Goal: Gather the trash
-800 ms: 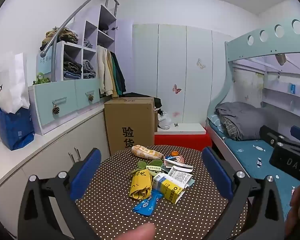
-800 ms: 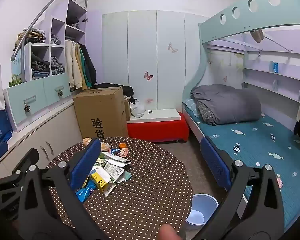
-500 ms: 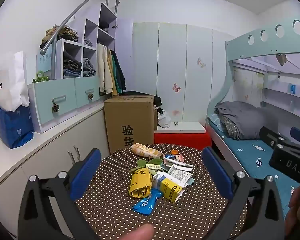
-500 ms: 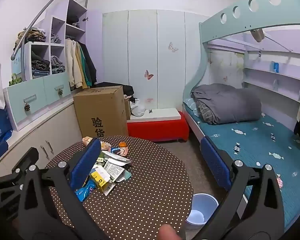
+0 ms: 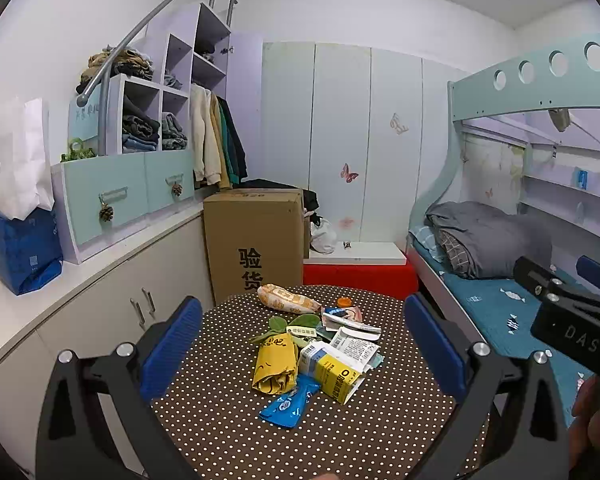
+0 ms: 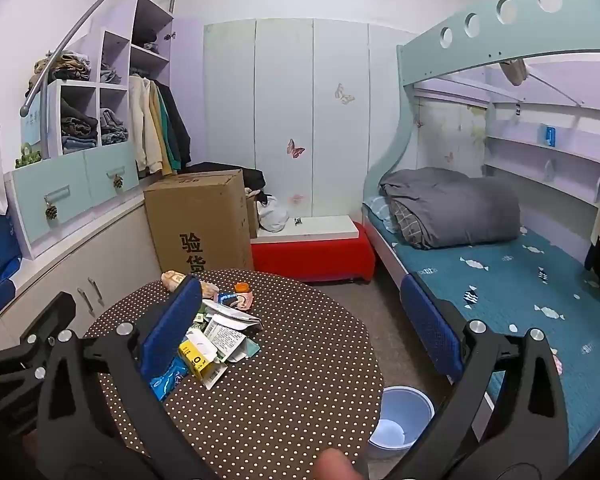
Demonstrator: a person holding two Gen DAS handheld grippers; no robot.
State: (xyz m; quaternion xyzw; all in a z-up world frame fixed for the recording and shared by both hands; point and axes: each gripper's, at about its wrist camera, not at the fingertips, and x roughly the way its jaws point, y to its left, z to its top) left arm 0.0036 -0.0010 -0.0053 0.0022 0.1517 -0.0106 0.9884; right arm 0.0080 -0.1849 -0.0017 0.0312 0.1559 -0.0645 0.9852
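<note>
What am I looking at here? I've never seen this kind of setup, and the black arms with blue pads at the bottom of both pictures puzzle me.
There is no robot. A person holds one hand-held gripper in each hand, and a wide-angle camera on each looks forward along its two fingers. One picture comes from the left hand-held gripper, the other from the right hand-held gripper. The blue pads are the fingertips. Both grippers stand wide open and hold nothing.

Ahead is a round table with a brown dotted cloth. On it lies a small heap of trash: a yellow wrapper, a blue sachet, a yellow and white carton, a printed paper slip and a tan snack bag. In the right view, a pale blue bucket stands on the floor beside the table.
</note>
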